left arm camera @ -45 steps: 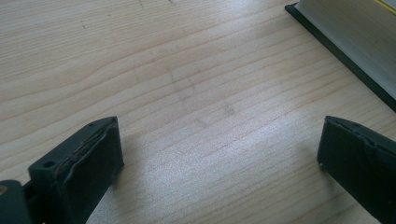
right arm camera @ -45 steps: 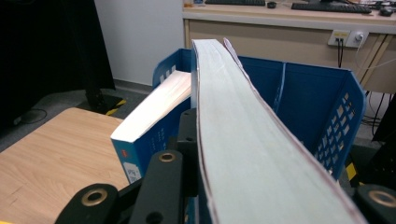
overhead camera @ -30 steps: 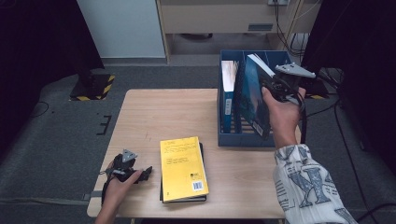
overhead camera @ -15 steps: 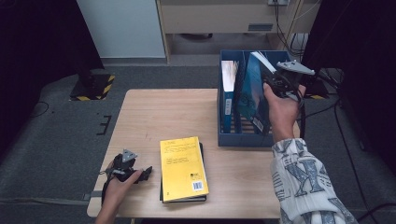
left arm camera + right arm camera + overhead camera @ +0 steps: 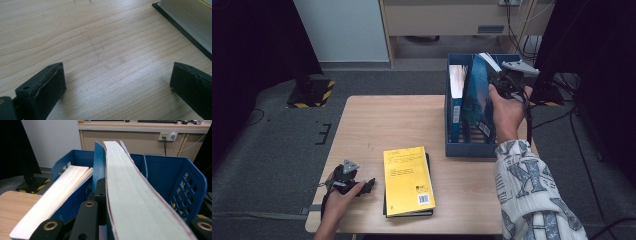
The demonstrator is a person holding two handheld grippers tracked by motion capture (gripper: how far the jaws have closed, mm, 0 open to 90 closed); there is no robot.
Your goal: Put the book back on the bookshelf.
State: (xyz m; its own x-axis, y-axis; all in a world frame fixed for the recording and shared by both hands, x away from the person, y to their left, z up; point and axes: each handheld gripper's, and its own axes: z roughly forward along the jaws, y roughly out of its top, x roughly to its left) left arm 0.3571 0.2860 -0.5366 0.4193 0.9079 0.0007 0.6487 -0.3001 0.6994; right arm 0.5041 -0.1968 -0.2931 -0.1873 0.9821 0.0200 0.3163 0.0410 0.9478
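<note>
Bare tabletop (image 5: 387,125) between the yellow book (image 5: 408,180) stack and the blue crate (image 5: 469,149): open passage. Crate's left bay is taken by an upright book (image 5: 456,95); the teal book (image 5: 477,97) leans across the middle; slim room remains along the right wall.

**A:** How is the light from above?

**B:** Even and soft on my desk (image 5: 377,125); the wood is well lit, without glare. Both outer sides of the high view sink to near black. The picture is slightly soft overall, and fine print on the yellow book (image 5: 408,180) is unreadable.

**A:** And your left tool's camera?

**B:** Bright, with a pale sheen on the wood grain between the jaws. The jaws cast soft shadows beside them. Their near ends are blurred.

**A:** The right one?

**B:** The page edges of the held book (image 5: 135,195) are close and washed pale; the blue crate (image 5: 175,177) behind is sharp. The left edge falls dark.
</note>
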